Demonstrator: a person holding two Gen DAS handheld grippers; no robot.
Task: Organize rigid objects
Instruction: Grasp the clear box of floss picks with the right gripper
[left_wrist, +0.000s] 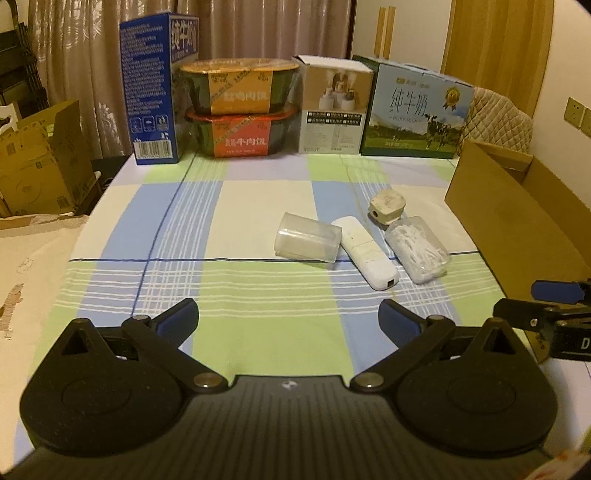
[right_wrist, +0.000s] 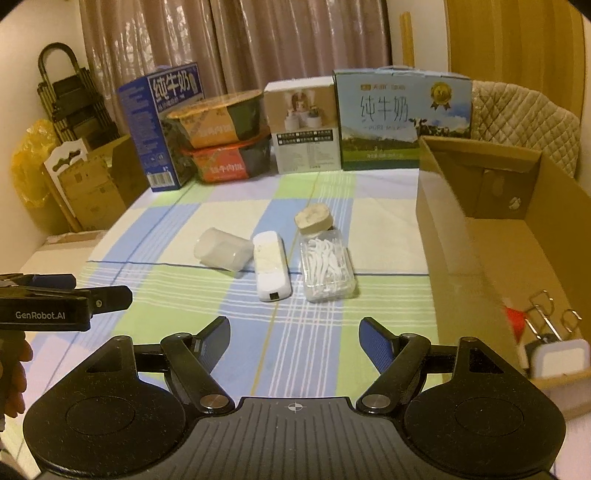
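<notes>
Lower centre of each wrist view: left gripper (left_wrist: 288, 314) and right gripper (right_wrist: 294, 334) both spread, empty. Mid-frame on the checked worktop (left_wrist: 258, 288), touching in a row: clear tub (left_wrist: 307, 238), white device (left_wrist: 367, 254), floss case (left_wrist: 417, 249). Likely to nudge neighbours when closing on one. Only in right view: cardboard box (right_wrist: 454, 236) interior, bottom right.

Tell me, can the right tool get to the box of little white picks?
Probably yes. The right tool is open and empty, and the box of picks lies just ahead on the checked cloth with only bare cloth between. The white remote lies close beside it.
</notes>
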